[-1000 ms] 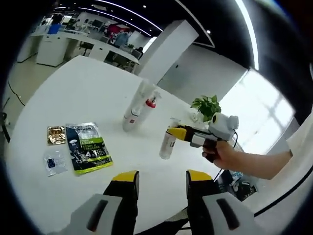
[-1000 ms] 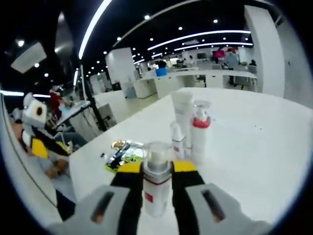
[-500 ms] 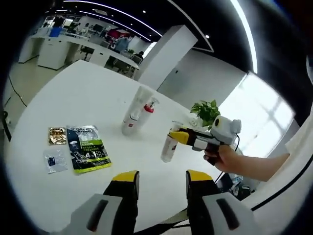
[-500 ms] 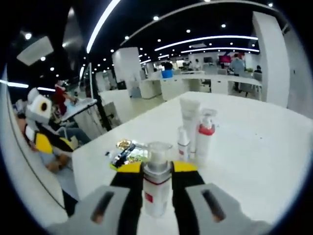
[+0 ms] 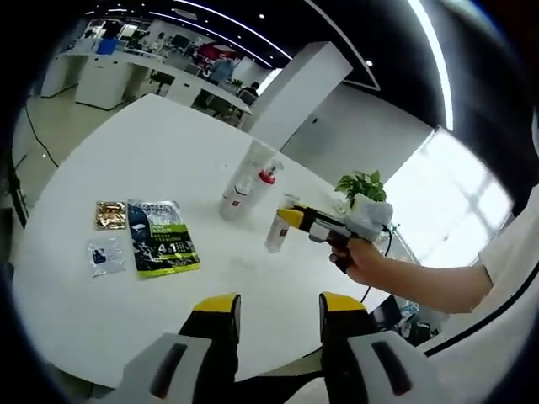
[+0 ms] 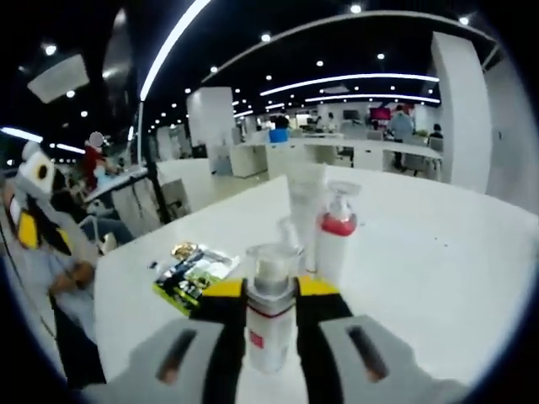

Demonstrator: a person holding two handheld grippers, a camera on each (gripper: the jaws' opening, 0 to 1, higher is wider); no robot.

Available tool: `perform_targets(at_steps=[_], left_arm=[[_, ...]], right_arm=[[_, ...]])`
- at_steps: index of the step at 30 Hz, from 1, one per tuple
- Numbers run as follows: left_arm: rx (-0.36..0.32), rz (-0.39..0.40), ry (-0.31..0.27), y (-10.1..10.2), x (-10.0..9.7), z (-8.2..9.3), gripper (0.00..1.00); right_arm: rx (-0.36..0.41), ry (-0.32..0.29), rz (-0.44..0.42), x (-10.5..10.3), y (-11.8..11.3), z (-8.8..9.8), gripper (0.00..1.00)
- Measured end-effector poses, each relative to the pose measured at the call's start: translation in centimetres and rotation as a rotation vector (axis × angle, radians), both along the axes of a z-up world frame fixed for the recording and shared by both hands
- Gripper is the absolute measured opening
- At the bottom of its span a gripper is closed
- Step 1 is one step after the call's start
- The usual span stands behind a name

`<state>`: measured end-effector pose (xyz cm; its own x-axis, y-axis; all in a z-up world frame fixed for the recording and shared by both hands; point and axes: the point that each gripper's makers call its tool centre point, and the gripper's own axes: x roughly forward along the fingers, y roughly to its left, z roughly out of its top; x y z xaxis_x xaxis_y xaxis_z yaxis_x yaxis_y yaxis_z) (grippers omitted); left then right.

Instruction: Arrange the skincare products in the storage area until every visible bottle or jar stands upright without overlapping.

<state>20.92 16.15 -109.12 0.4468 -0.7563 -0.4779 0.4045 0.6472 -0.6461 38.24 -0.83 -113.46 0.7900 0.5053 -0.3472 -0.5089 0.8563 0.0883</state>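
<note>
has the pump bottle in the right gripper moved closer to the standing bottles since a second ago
Yes. In the left gripper view the pump bottle, held by the right gripper, now sits nearer the red-collared bottle and its neighbours than before.

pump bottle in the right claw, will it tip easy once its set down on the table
Probably fairly tippy: the pump bottle looks tall and narrow, with a small base. The right claw grips it at the body, so it should stay steady till release. Its smooth plastic may slide on the glossy white table.
</note>
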Motion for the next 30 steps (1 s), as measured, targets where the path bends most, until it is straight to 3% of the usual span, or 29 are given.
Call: perform_targets(at_steps=[14, 21, 30], left_arm=[[0.042, 0.084, -0.004, 2.5, 0.0, 0.2, 0.38], [0.067, 0.105, 0.002, 3.1, 0.0, -0.2, 0.38], [0.086, 0.11, -0.009, 3.3, 1.4, 0.1, 0.38]], right_arm=[[-0.003, -0.055, -0.03, 3.6, -0.8, -1.6, 0.2], [-0.011, -0.074, -0.02, 3.8, -0.1, -2.4, 0.2], [0.002, -0.106, 0.024, 4.1, 1.1, -2.8, 0.2]])
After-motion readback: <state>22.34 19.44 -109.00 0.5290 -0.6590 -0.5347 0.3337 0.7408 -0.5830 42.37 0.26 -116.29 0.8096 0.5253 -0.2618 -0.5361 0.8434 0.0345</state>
